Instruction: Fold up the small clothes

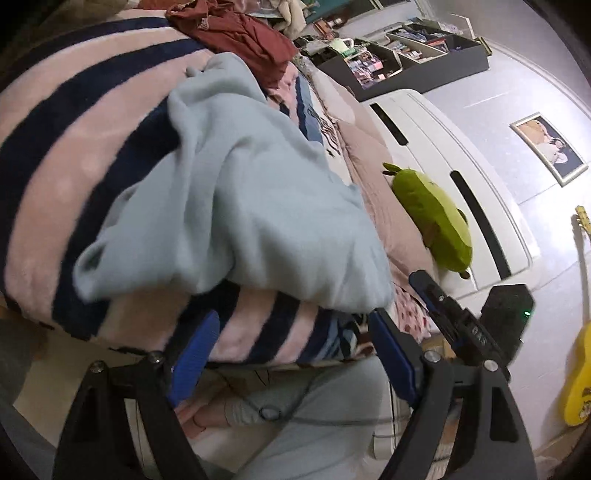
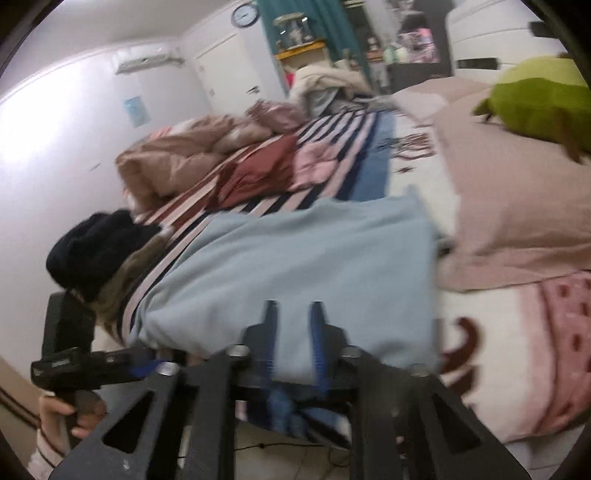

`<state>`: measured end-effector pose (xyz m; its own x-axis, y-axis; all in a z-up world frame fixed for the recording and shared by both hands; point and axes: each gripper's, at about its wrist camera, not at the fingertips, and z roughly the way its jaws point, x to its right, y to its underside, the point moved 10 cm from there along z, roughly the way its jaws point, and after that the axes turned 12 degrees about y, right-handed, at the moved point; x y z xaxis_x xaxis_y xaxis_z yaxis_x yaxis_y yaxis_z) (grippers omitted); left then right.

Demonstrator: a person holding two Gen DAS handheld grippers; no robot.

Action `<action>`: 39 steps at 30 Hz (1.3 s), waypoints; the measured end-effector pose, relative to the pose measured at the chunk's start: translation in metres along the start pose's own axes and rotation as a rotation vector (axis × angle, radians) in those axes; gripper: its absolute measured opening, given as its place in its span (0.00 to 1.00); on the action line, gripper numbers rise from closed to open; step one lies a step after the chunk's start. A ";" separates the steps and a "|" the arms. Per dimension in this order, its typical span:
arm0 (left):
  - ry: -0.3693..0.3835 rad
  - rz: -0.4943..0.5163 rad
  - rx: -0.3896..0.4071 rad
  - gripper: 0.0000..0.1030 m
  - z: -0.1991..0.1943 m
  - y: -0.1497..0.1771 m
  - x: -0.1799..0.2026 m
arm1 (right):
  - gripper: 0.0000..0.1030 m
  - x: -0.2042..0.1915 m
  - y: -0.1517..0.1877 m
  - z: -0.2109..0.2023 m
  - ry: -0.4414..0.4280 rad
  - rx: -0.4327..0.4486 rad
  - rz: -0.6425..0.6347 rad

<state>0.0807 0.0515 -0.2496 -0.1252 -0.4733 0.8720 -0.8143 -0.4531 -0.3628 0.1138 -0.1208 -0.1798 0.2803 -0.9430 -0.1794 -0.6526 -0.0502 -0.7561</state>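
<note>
No writing can be read: the lettering on the black handle (image 1: 476, 339) is too blurred. The light blue garment (image 1: 236, 206) lies bunched on the striped blanket (image 1: 55, 147) near the bed's edge. The left tongs (image 1: 291, 354) stand wide with nothing between them, below the garment's edge. The right tongs (image 2: 293, 339) look narrowed on the garment's near hem, though blur leaves it unsure. A dark red garment (image 1: 236, 33), a green plush toy (image 1: 436, 221) and pink pillows (image 2: 517, 206) lie around.
</note>
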 end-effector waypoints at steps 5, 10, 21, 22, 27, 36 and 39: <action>-0.077 0.074 0.154 0.77 -0.003 -0.038 -0.005 | 0.05 -0.037 0.015 0.033 -0.034 -0.042 -0.065; -0.091 0.053 0.209 0.55 0.006 -0.058 -0.021 | 0.05 -0.042 0.043 0.065 -0.007 -0.140 -0.103; -0.183 0.229 0.197 0.18 0.013 -0.086 0.012 | 0.17 -0.012 0.025 0.049 -0.117 -0.146 0.058; -0.190 0.247 0.192 0.18 0.015 -0.088 0.017 | 0.23 0.004 0.016 0.040 -0.101 -0.112 0.086; -0.223 0.410 0.148 0.17 0.035 -0.096 0.059 | 0.25 0.071 -0.007 0.000 0.004 -0.001 0.146; -0.231 0.818 -0.223 0.18 0.160 -0.037 0.137 | 0.25 0.131 0.007 -0.040 0.006 0.061 0.253; -0.175 0.829 -0.443 0.23 0.211 0.011 0.128 | 0.25 0.145 0.010 -0.044 0.015 0.063 0.282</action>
<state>0.1754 -0.1735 -0.2115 -0.7014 -0.6376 0.3185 -0.6493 0.3873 -0.6545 0.1171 -0.2728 -0.1863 0.0832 -0.9217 -0.3790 -0.6583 0.2347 -0.7153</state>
